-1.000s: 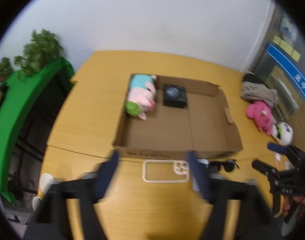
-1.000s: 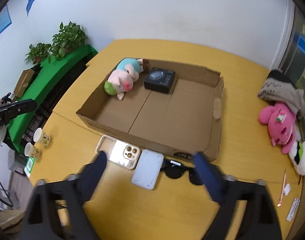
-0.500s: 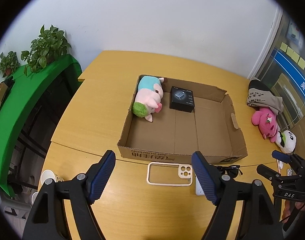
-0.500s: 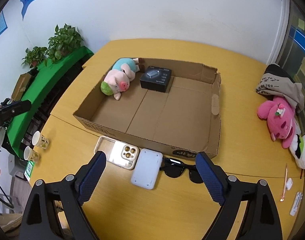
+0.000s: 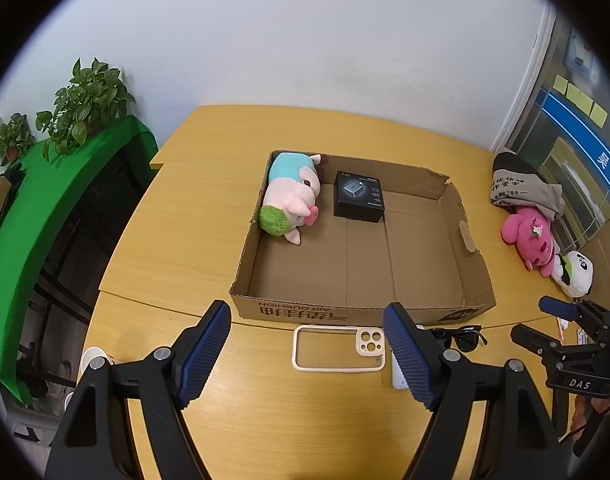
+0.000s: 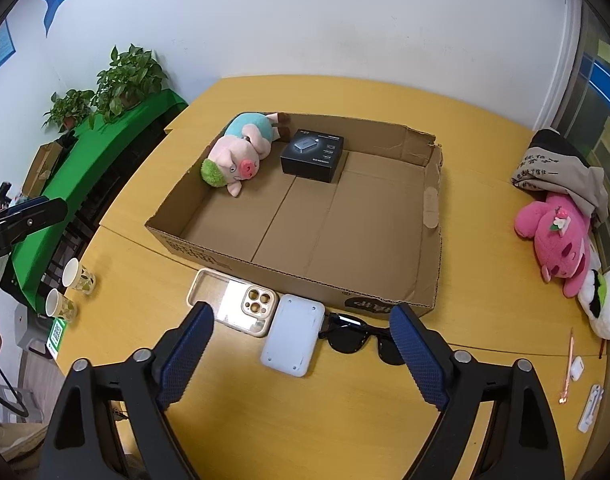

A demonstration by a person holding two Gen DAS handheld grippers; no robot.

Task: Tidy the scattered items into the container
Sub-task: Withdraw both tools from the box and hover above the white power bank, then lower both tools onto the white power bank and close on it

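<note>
While both grippers hang above the near edge of a yellow wooden table (image 6: 385, 96), a shallow cardboard box (image 6: 305, 276) fills the middle of the scene. It already holds a plush pig (image 6: 235, 152) in its far left corner and a black carton (image 6: 313, 154) just beside the pig. The rest of the box floor is bare.

Outside the box, along its near wall, three items lie in a row: a beige phone case (image 6: 235, 304) on the left, a pale flat device (image 6: 293, 334) in the middle, and dark sunglasses (image 6: 361, 338) on the right.

The left gripper (image 5: 307, 352) has its jaws spread wide and holds nothing. The phone case (image 5: 339, 348) lies directly between and below its blue pads, long axis running left to right across the jaw gap.

The right gripper (image 6: 301, 354) is likewise spread wide and holds nothing. The pale device sits centred between its pads, long axis pointing roughly away toward the box.

Judging by position, each gripper is nearest its own item, and a straight descent would likely reach it.
</note>
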